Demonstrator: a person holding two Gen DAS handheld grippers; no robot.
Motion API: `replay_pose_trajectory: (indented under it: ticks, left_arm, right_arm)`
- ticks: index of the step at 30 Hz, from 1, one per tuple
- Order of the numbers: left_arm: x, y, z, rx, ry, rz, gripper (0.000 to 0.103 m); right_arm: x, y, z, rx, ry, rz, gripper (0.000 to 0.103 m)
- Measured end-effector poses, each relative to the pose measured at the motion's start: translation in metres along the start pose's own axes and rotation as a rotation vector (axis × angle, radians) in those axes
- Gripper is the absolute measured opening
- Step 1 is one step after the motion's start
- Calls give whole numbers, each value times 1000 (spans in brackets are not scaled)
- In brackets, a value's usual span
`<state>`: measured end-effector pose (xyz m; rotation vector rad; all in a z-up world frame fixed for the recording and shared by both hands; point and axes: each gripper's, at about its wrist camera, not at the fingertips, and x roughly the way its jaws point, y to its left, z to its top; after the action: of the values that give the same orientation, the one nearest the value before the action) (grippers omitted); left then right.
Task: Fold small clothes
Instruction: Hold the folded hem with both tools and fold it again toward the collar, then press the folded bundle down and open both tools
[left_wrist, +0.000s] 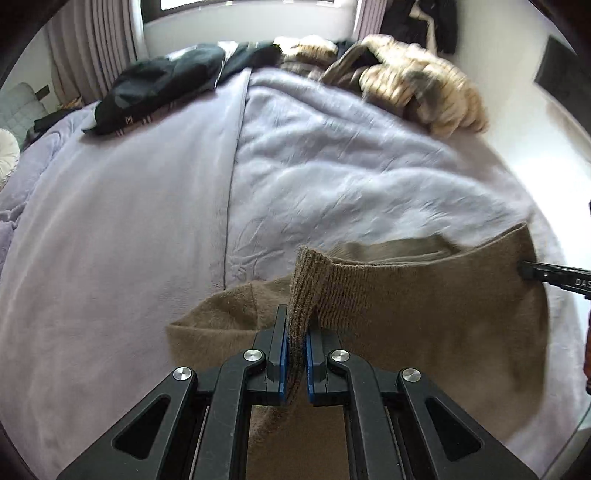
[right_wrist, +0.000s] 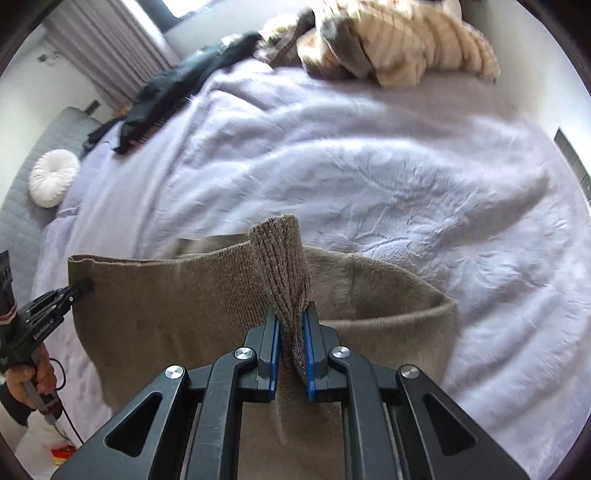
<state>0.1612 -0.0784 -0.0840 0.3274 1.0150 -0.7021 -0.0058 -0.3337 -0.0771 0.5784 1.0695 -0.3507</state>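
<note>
A brown knit garment (left_wrist: 424, 325) with a ribbed hem hangs stretched between both grippers above a lilac bed cover (left_wrist: 147, 221). My left gripper (left_wrist: 295, 328) is shut on one corner of the ribbed hem. My right gripper (right_wrist: 291, 325) is shut on the other corner of the garment (right_wrist: 177, 314). The right gripper also shows at the right edge of the left wrist view (left_wrist: 524, 269), pinching the hem. The left gripper shows at the left of the right wrist view (right_wrist: 83, 286), held by a hand. The garment's lower part trails on the bed.
A dark garment (left_wrist: 155, 88) lies at the bed's far left. A cream and grey striped fluffy pile (left_wrist: 417, 85) lies at the far right. A round white cushion (right_wrist: 53, 177) sits on a grey sofa. Curtains and a window stand behind the bed (right_wrist: 369, 155).
</note>
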Motion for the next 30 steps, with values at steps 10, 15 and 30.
replay_pose_trajectory:
  ticks: [10, 15, 30]
  left_arm:
    - [65, 23, -6, -72, 83, 144, 22]
    - [30, 44, -3, -66, 65, 222, 22]
    - [13, 17, -127, -127, 228, 22, 22]
  right_arm:
    - [54, -29, 8, 104, 57, -21, 12]
    - [18, -34, 9, 130, -6, -79, 19]
    - [5, -44, -124, 134, 130, -57, 15]
